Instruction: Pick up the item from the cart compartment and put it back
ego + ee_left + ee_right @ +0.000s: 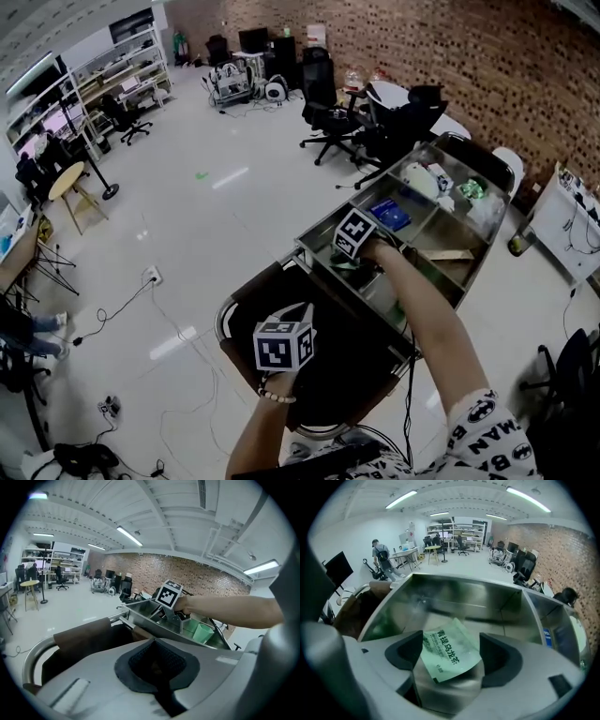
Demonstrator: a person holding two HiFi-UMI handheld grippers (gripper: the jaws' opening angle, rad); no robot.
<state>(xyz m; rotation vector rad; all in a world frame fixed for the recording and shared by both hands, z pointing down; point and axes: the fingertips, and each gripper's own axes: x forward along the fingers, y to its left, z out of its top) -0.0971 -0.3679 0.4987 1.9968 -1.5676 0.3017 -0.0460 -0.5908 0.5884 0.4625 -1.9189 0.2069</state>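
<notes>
A pale green tea packet with dark print lies tilted on the floor of a steel cart compartment. My right gripper is open, one dark pad on each side of the packet and apart from it. In the head view that gripper reaches down into the near-left compartment of the cart tray, and the packet is hidden under it. My left gripper hangs over the dark bag in front of the cart. Its pads are pressed together with nothing between them.
Further tray compartments hold a blue packet, white items and a green item. Green cups stand in the tray. Office chairs stand behind the cart, and cables trail over the floor at left.
</notes>
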